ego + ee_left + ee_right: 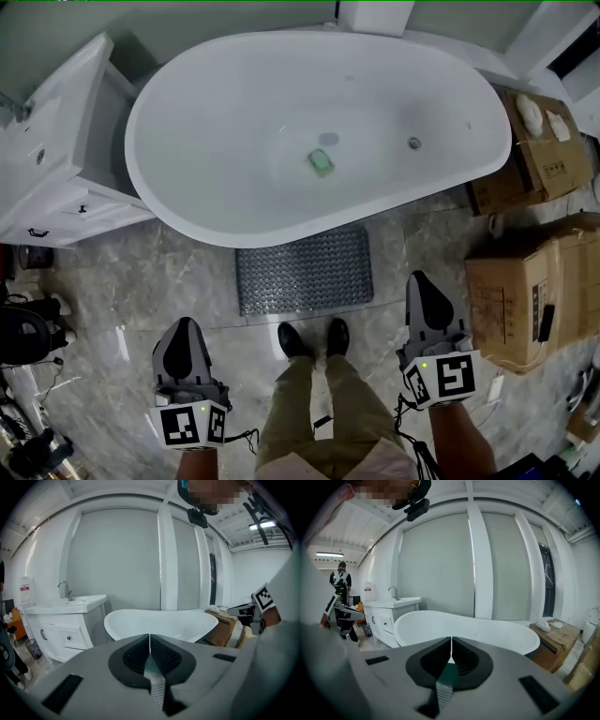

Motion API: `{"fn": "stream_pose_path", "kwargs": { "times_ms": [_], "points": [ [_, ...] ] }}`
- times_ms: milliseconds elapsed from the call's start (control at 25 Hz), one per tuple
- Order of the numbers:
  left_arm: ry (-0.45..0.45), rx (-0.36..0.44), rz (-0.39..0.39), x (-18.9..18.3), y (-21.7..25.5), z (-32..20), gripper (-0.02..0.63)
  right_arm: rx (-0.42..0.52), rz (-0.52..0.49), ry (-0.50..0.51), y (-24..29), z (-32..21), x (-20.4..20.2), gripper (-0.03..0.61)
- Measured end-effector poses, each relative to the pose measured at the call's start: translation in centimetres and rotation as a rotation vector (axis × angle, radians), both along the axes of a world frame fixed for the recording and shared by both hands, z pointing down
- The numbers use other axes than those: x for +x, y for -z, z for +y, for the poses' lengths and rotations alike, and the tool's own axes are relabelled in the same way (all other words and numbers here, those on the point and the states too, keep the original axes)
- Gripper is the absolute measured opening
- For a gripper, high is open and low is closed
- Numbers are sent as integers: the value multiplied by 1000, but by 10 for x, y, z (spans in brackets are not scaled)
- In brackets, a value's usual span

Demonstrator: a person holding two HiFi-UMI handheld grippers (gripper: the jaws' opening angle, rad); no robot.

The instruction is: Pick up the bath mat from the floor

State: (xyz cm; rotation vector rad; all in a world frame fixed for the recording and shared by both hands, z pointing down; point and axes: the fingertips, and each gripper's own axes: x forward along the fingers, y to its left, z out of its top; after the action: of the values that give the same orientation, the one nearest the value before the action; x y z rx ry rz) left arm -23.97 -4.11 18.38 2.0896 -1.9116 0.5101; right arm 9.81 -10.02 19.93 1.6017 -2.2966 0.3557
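Work on the task is not started yet. The bath mat (305,270) lies flat on the floor (122,291), just beside the near side of the bathtub (234,112), past the person's shoes (293,339). The left gripper (185,326) and right gripper (422,279) hang on each side, apart from the mat, fingers (133,656) pressed together and holding nothing. Reaching, grabbing and lifting are all left.

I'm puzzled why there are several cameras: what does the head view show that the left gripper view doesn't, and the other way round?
Only the head view: the grey bath mat on the floor by the bathtub, the person's shoes, a small green thing in the tub. Only the left gripper view: a ceiling light, tall wall panels, and the left gripper with its closed, empty jaws seen close. Both: the bathtub, white vanity, cardboard boxes and right gripper.
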Motion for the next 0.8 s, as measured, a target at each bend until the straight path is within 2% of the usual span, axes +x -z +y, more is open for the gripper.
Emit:
{"fn": "stream_pose_path", "kwargs": {
  "times_ms": [240, 440, 800],
  "points": [
    [24, -24, -26, 14, -9, 13, 29, -31, -29, 11, -22, 9, 15, 18],
    [69, -2, -35, 6, -8, 16, 29, -35, -29, 28, -35, 8, 18, 18],
    [29, -61, -25, -5, -75, 15, 26, -52, 9, 16, -88, 12, 16, 18]
  ]
}}
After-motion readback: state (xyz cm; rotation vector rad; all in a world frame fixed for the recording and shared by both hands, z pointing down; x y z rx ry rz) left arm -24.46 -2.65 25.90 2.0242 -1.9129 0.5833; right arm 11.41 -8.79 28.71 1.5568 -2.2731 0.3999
